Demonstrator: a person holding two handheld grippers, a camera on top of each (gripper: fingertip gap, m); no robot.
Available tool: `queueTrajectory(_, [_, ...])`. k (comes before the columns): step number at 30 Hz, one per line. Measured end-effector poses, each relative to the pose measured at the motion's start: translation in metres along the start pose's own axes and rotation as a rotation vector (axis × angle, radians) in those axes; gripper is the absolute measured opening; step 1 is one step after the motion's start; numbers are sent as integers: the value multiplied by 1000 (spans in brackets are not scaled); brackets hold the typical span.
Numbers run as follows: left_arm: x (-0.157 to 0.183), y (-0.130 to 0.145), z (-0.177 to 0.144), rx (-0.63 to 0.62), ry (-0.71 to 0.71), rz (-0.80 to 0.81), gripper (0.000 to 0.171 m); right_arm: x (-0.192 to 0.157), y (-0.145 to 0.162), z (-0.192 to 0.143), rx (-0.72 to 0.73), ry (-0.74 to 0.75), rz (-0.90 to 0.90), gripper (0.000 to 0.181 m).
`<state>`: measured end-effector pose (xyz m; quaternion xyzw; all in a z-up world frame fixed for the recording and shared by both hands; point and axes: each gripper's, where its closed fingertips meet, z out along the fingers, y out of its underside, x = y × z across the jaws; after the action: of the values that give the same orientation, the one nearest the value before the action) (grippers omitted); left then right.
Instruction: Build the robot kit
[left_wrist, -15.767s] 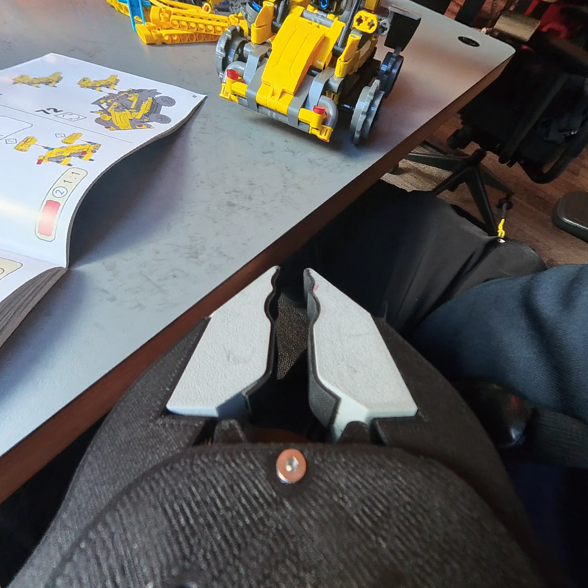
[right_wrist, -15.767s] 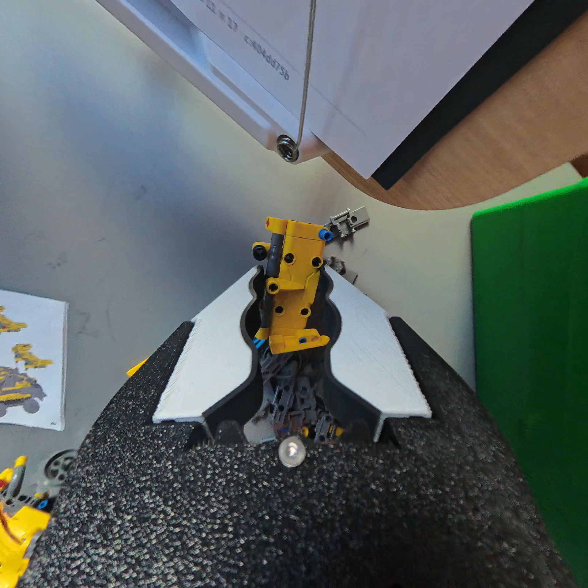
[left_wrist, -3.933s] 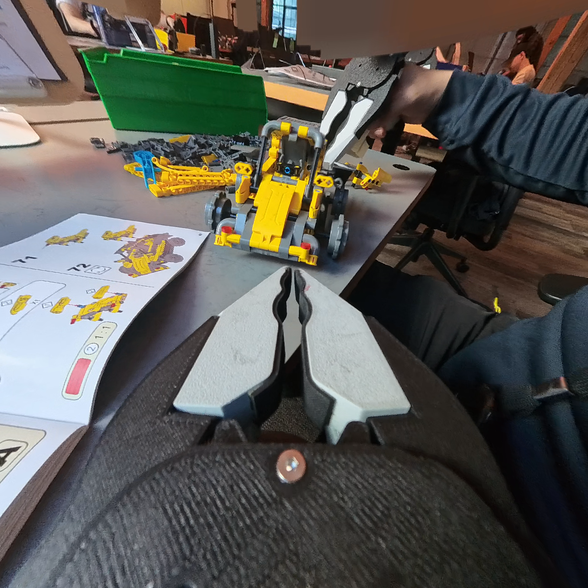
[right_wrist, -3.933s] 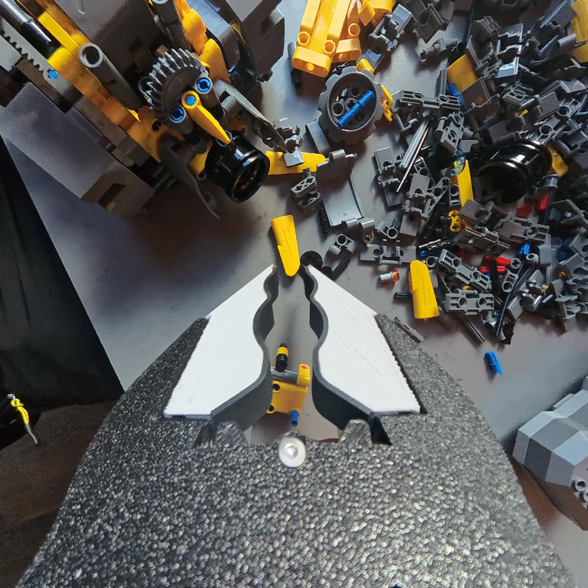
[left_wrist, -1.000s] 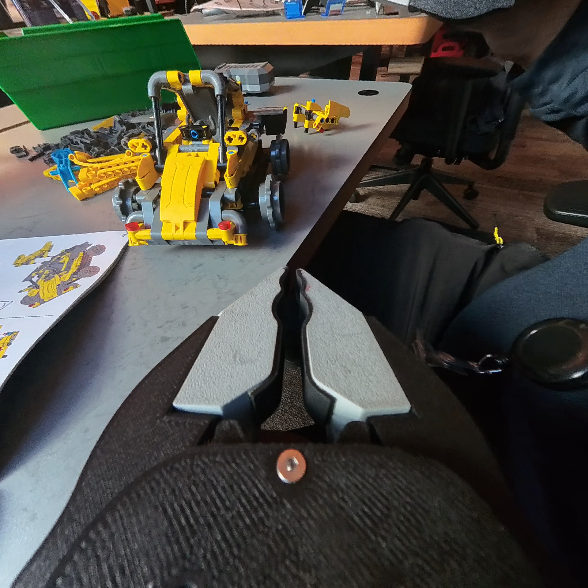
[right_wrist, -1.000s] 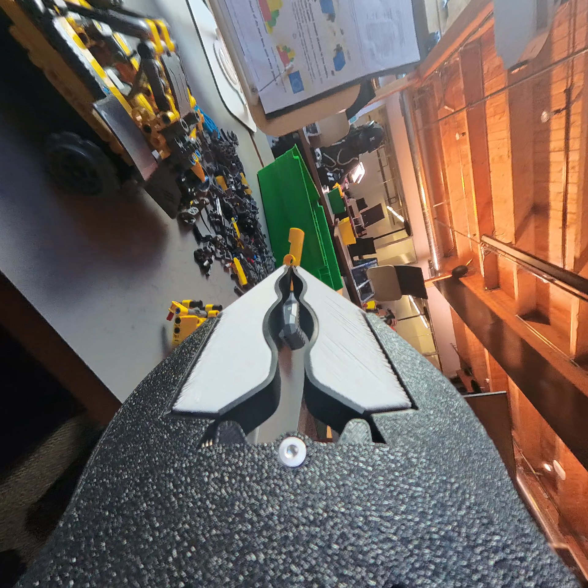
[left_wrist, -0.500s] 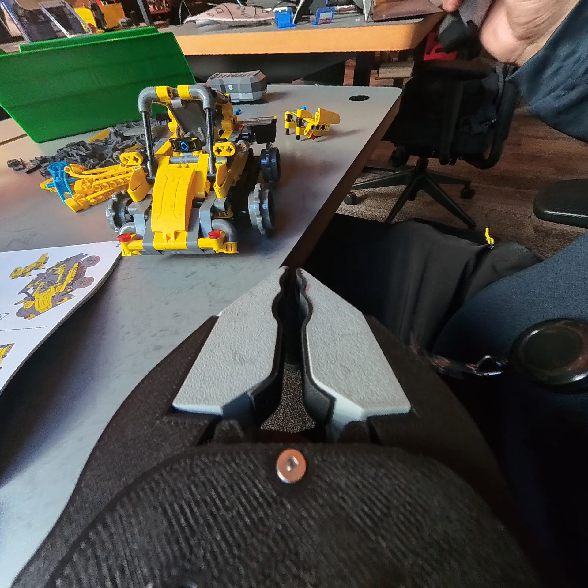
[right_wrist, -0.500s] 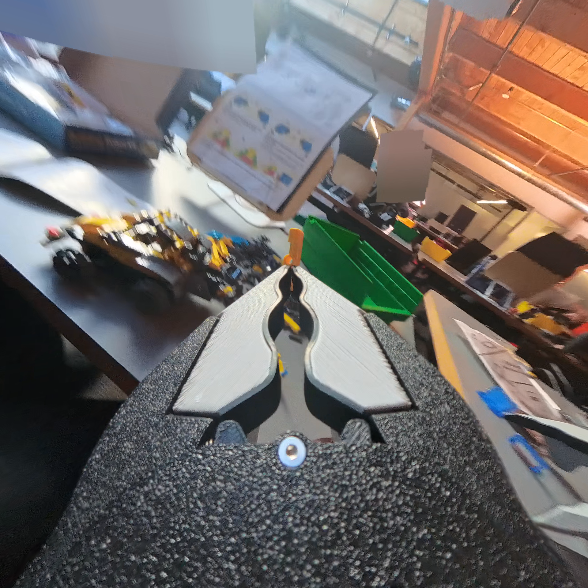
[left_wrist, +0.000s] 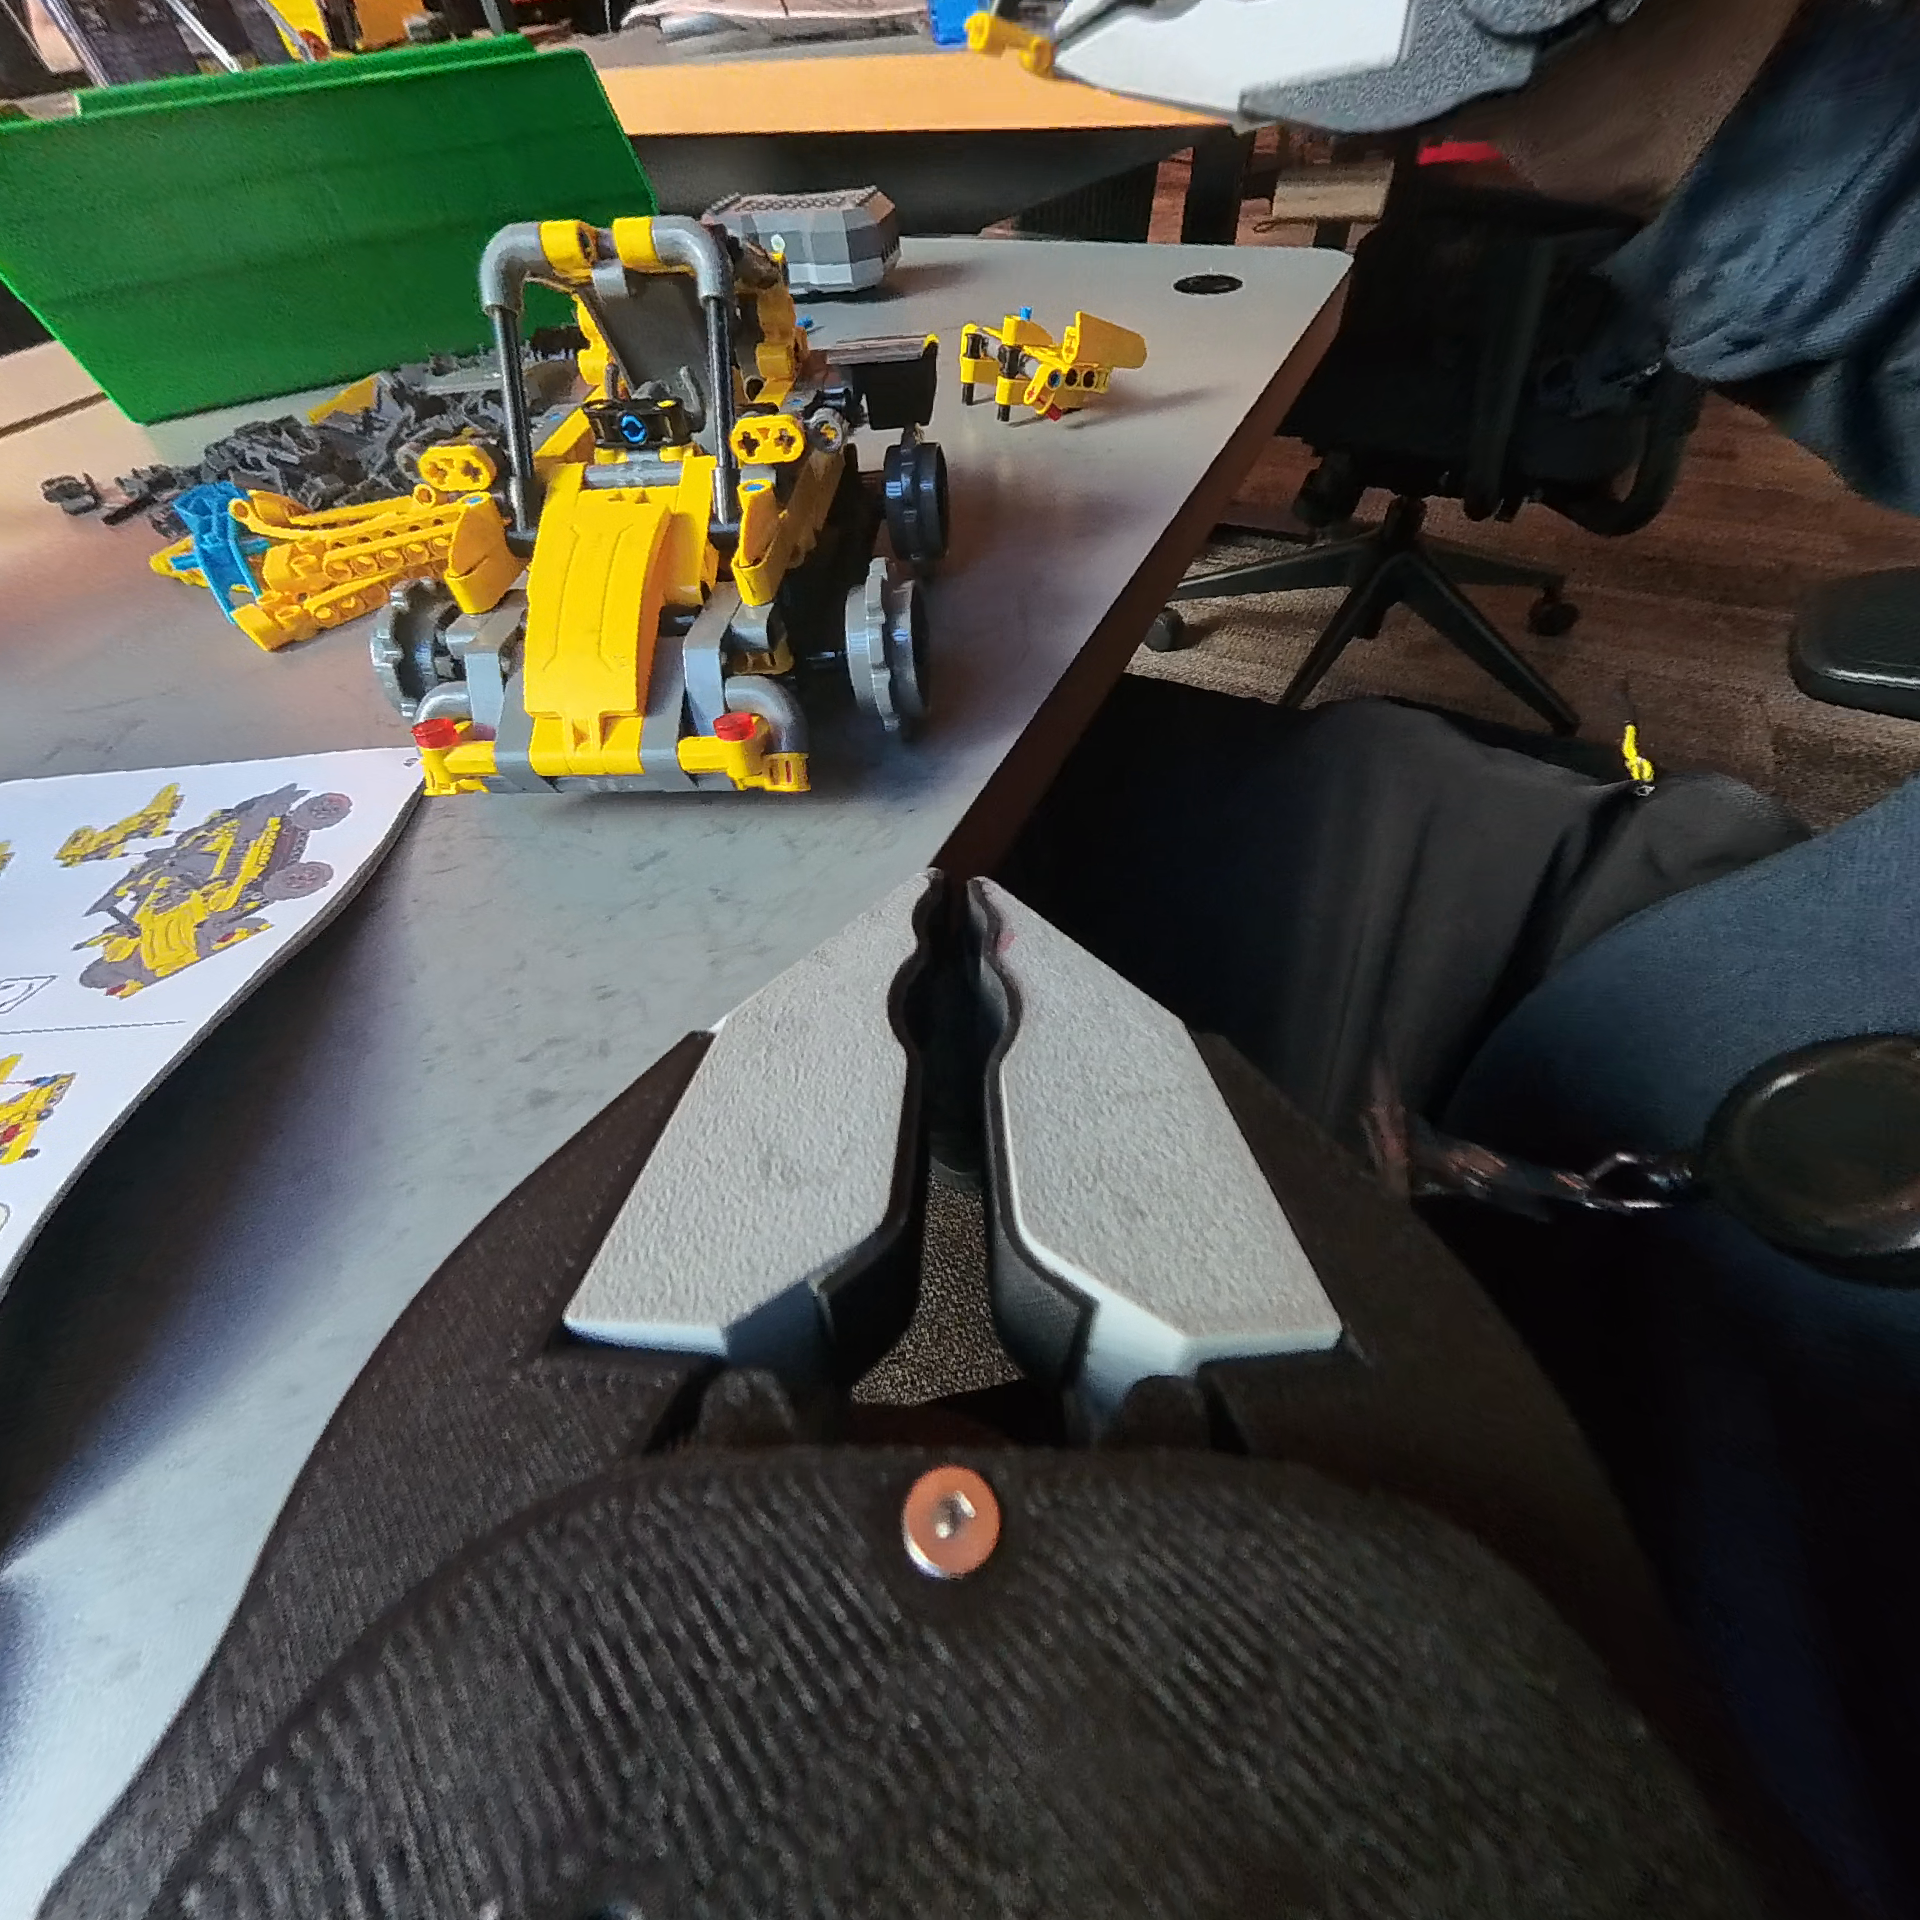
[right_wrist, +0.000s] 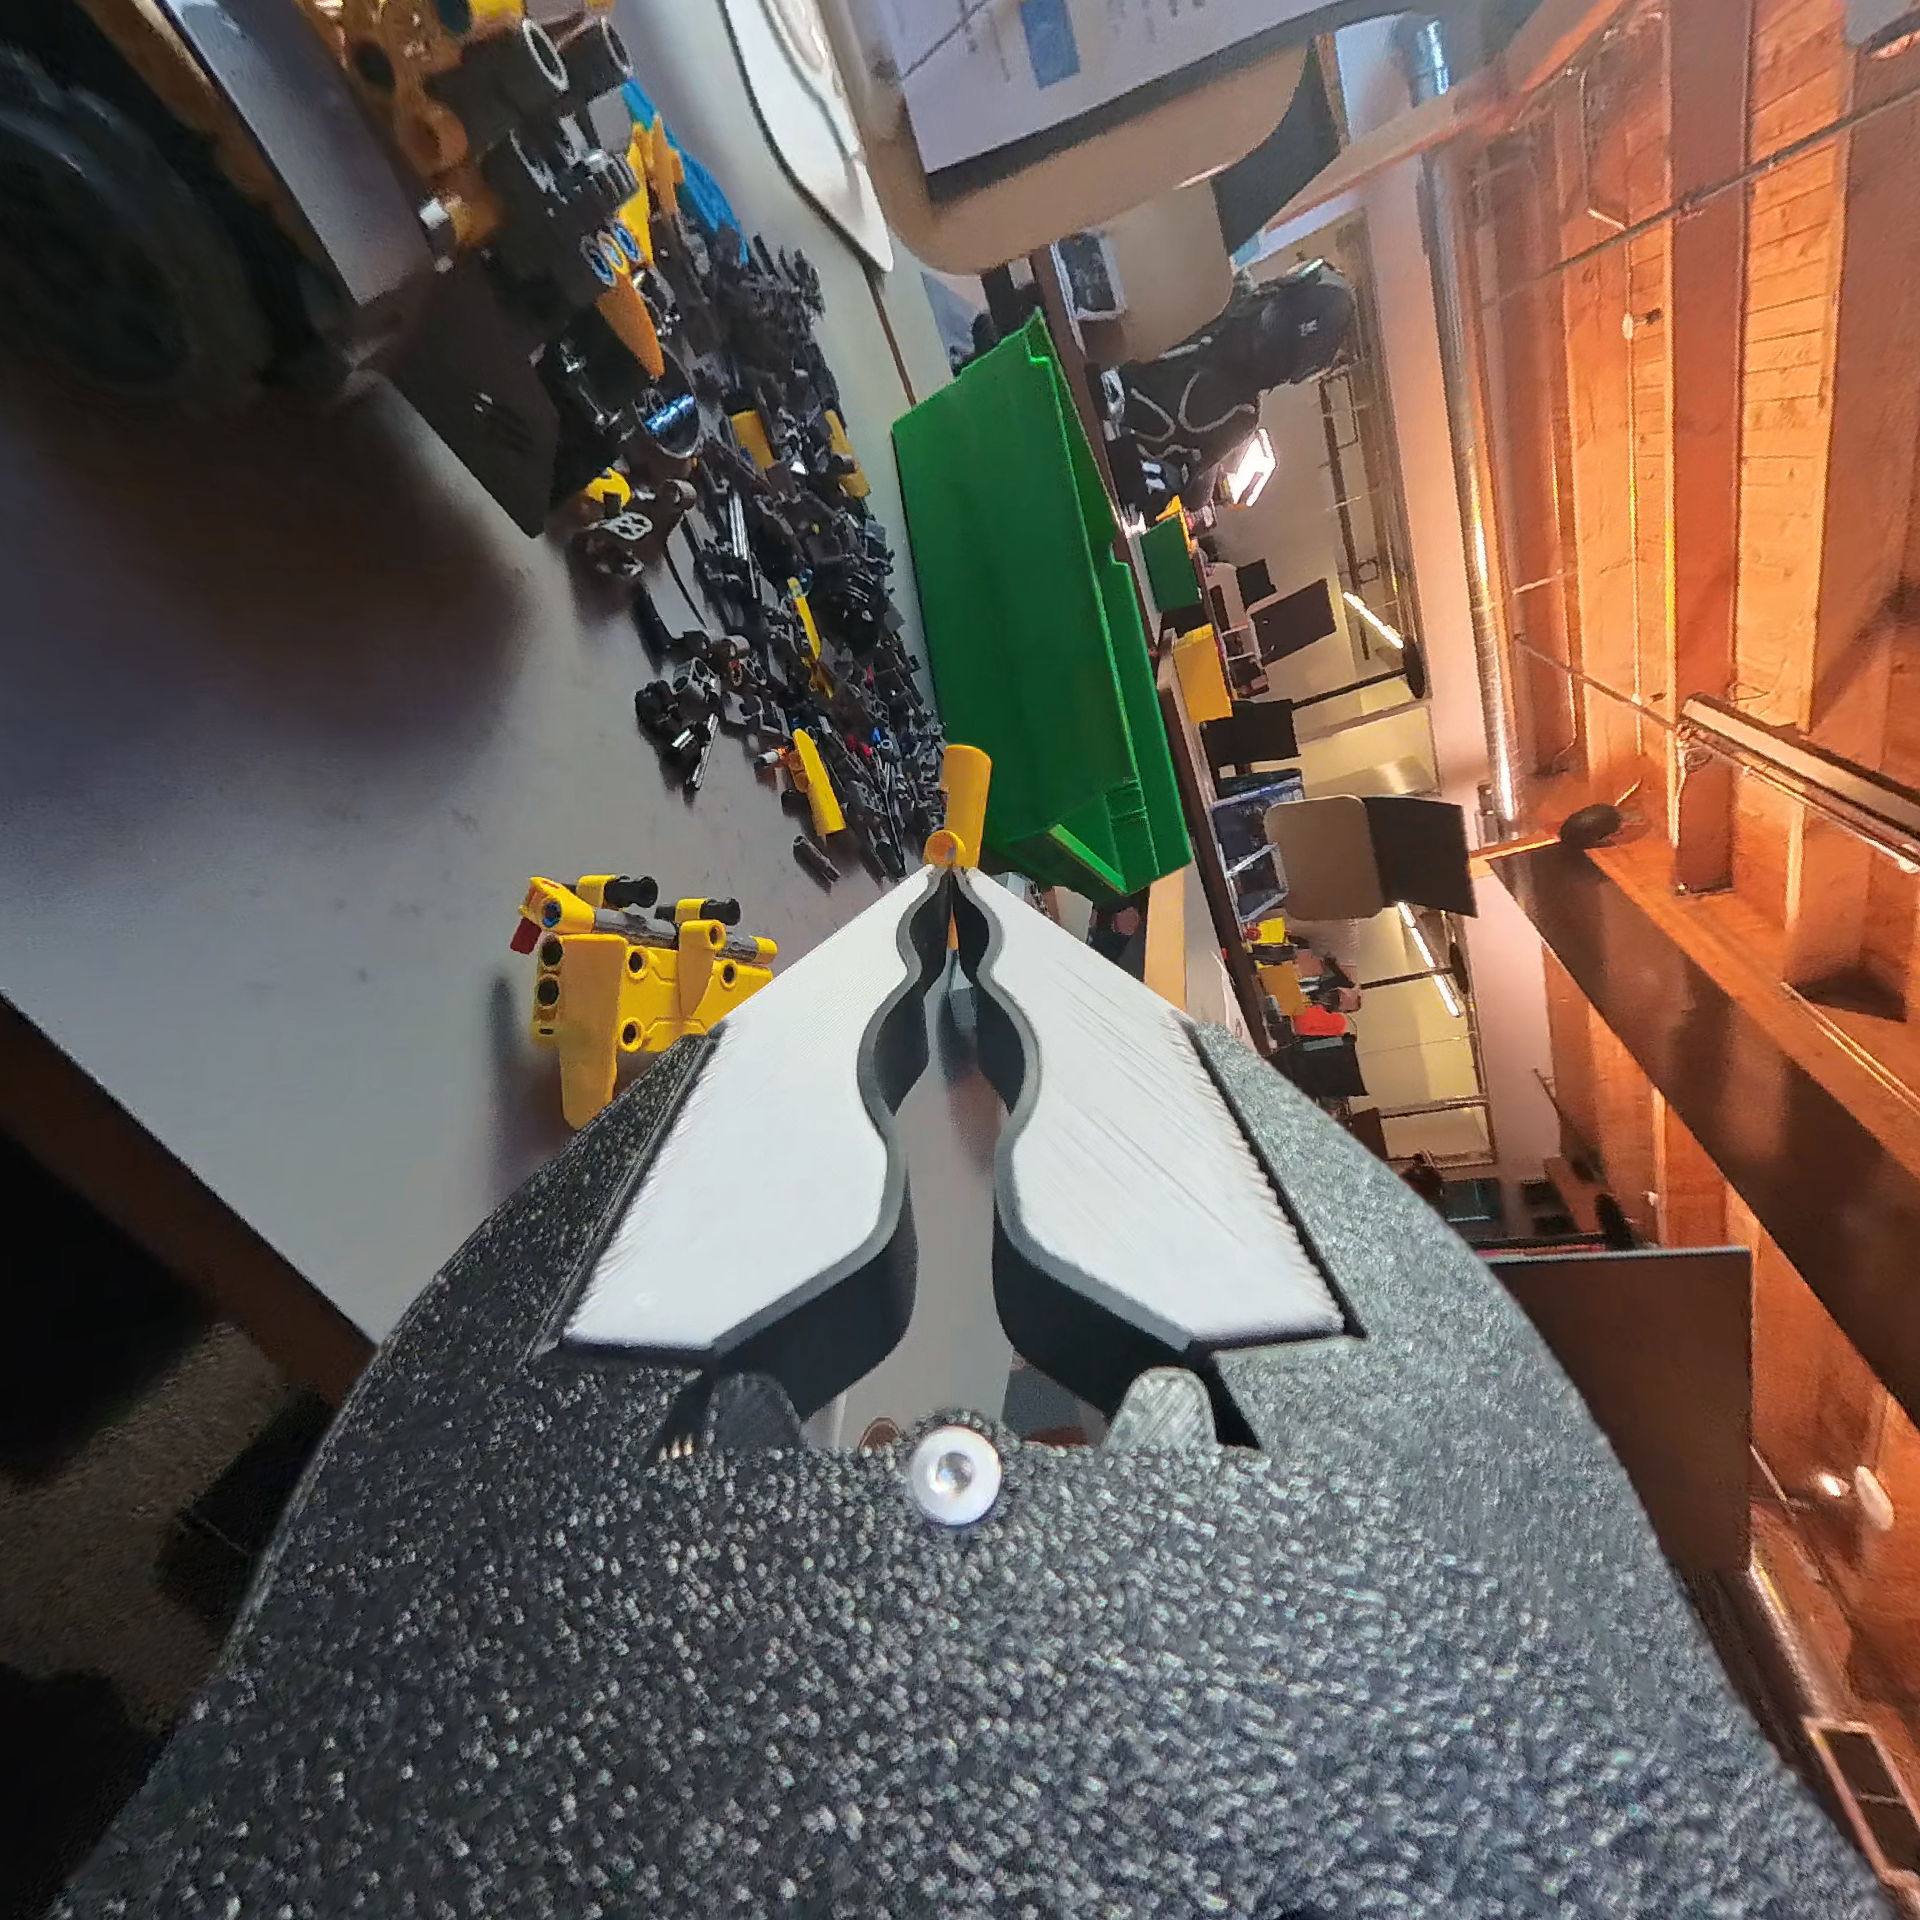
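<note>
My left gripper (left_wrist: 951, 894) is shut and empty, its tips over the near edge of the grey table (left_wrist: 582, 935). A yellow and grey brick vehicle (left_wrist: 644, 551) stands ahead of it. My right gripper (right_wrist: 951, 878) is shut on a small yellow brick piece (right_wrist: 961, 800) and is held in the air, rolled sideways, off the table's corner. It also shows at the top of the left wrist view (left_wrist: 1049, 50), with the yellow piece (left_wrist: 1000, 31) at its tips. A small yellow sub-assembly (right_wrist: 623, 977) lies on the table below it and also shows in the left wrist view (left_wrist: 1049, 364).
An open instruction booklet (left_wrist: 156, 935) lies at the left. A yellow and blue arm assembly (left_wrist: 312, 551), a pile of loose parts (right_wrist: 769, 623), a grey block (left_wrist: 821, 234) and a green bin (left_wrist: 312, 208) lie behind the vehicle. An office chair (left_wrist: 1455, 416) and a person's lap (left_wrist: 1351, 935) are at the right. The tips of one gripper are about 30 cm away from the tips of the other.
The right gripper has rolled back sideways with the yellow piece in it and now shows at the top of the left wrist view. The left gripper has barely moved.
</note>
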<state>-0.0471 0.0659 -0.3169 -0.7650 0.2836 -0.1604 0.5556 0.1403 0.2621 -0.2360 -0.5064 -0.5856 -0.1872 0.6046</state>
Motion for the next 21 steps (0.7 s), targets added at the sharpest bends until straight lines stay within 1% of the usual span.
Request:
queueTrajectory(4, [-1,1,0,-1,4,-8,0,-8,-8,11,18,-50,45,0])
queueTrajectory(8, [-2,2,0,-7,6,-10,0,-20,-16,28,14,-169,94,1])
queueTrajectory(12, [-4,3,0,-10,4,-14,0,-46,-14,54,-88,-357,133,1])
queueTrajectory(14, [-5,4,0,-13,0,-16,0,-53,-13,65,-125,-399,167,1])
queueTrajectory(17, [-8,4,-1,-12,-10,-25,0,-61,-20,71,-116,-474,266,2])
queueTrajectory(21, [-8,6,0,-16,-5,-34,0,-74,-12,74,-166,-608,386,11])
